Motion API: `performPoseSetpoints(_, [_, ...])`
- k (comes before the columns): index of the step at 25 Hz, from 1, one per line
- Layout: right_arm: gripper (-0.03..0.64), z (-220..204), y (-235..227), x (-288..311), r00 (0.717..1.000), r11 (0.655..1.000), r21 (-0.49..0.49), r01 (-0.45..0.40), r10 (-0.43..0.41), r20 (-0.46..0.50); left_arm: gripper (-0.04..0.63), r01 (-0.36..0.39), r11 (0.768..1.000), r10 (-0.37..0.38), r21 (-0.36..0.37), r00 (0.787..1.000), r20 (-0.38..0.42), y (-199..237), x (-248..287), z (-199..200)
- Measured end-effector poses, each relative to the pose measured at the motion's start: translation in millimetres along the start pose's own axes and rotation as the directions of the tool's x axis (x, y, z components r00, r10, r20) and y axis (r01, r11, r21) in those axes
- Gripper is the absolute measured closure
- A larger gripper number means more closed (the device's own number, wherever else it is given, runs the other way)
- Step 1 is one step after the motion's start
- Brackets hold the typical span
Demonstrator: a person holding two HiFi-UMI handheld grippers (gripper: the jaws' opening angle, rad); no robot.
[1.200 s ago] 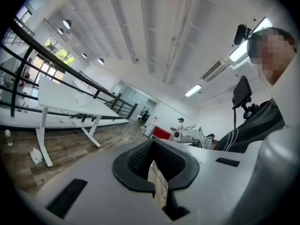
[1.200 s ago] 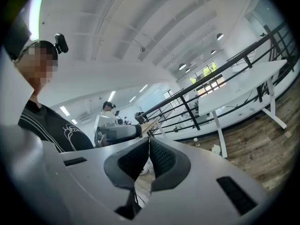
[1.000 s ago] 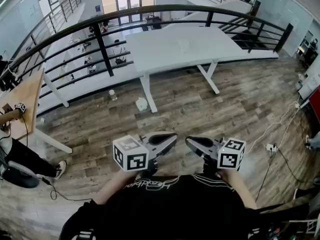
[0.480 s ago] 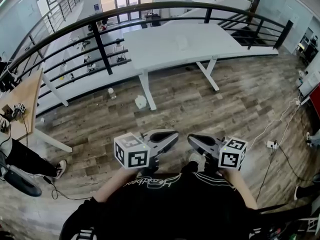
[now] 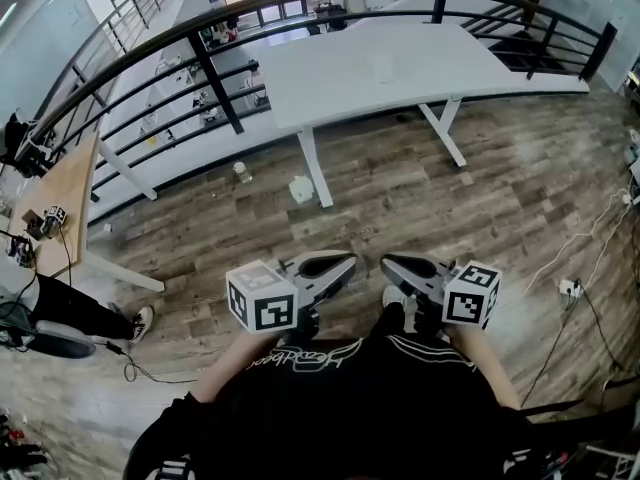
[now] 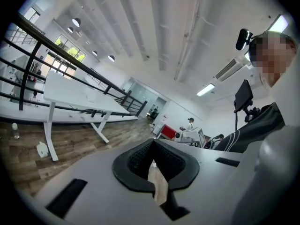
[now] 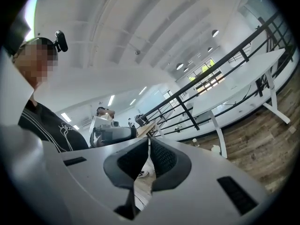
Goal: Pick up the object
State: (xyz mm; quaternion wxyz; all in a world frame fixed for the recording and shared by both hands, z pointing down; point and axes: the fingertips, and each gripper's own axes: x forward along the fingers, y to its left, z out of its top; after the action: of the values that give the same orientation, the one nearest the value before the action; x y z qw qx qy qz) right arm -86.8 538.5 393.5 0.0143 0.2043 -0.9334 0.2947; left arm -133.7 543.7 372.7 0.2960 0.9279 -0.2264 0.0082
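Mezzanine: wood floor [image 5: 480, 198], black railing [image 5: 215, 78], white table [image 5: 340, 78] ahead. We hold left gripper [image 5: 343, 262] and right gripper [image 5: 391, 264] at chest, both closed, empty. Can't identify object; faint item [image 5: 383, 65] on table, well apart. Step: approach. Next: locate target, open jaws.

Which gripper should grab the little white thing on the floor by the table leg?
Left, probably: the white thing lies ahead on the left gripper side, with the right gripper farther across. Both are shut and far off.
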Motion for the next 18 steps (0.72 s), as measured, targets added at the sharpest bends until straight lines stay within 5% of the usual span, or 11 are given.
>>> performPoseSetpoints(18, [0.597, 167.9, -297.3, -84.1, 0.999, 0.998, 0.061, 0.022, -0.025, 0.047, 0.588, -0.016, 0.998, 0.012, -0.058, 0.997, -0.078, 127.4, 311.0, 117.1])
